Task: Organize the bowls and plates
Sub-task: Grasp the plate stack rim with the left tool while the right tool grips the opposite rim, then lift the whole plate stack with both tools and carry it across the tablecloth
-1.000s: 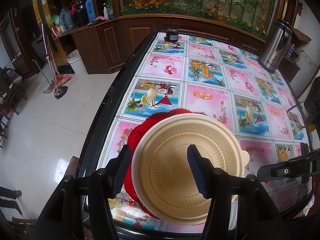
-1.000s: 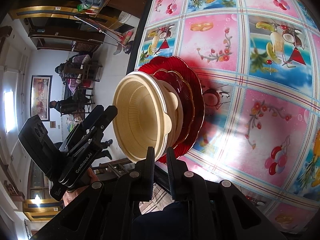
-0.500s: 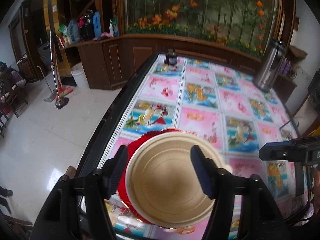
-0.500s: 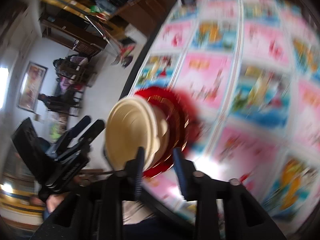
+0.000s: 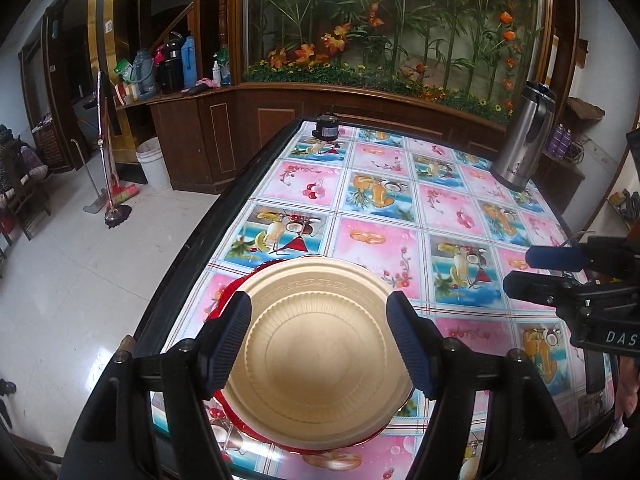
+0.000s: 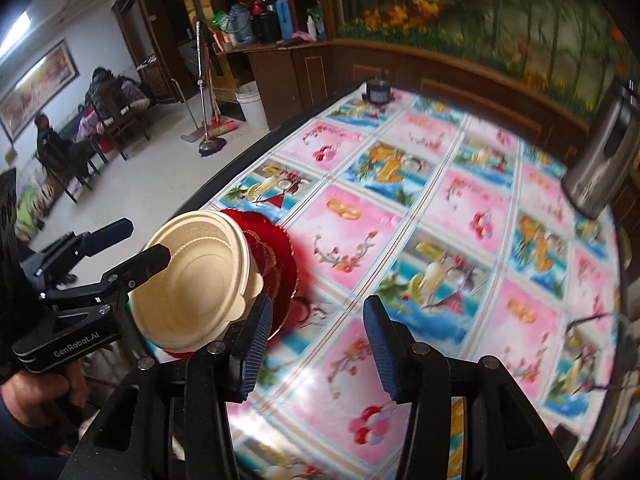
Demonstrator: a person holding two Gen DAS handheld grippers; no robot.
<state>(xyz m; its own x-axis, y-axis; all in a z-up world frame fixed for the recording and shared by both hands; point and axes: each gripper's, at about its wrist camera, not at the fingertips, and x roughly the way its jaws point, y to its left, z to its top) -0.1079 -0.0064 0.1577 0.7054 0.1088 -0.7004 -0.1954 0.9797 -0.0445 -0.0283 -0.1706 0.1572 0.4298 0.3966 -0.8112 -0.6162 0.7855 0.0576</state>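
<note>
A beige bowl (image 5: 316, 344) sits stacked on red plates (image 5: 224, 300) near the table's front left corner. It also shows in the right wrist view (image 6: 192, 280) with the red plates (image 6: 276, 264) under it. My left gripper (image 5: 320, 344) is open, its fingers spread on either side of the bowl above it, not touching it. My right gripper (image 6: 316, 344) is open and empty, to the right of the stack above the tablecloth. The right gripper shows in the left wrist view (image 5: 560, 276) at the right edge.
The table (image 5: 400, 208) has a pink and blue fruit-print cloth and a dark rim. A steel thermos jug (image 5: 524, 140) stands at the far right. A small black device (image 5: 326, 128) sits at the far edge. Floor, mop and bucket lie to the left.
My right gripper opened from shut and swung level, away from the stack. My left gripper opened wider and tilted up, still over the bowl.
</note>
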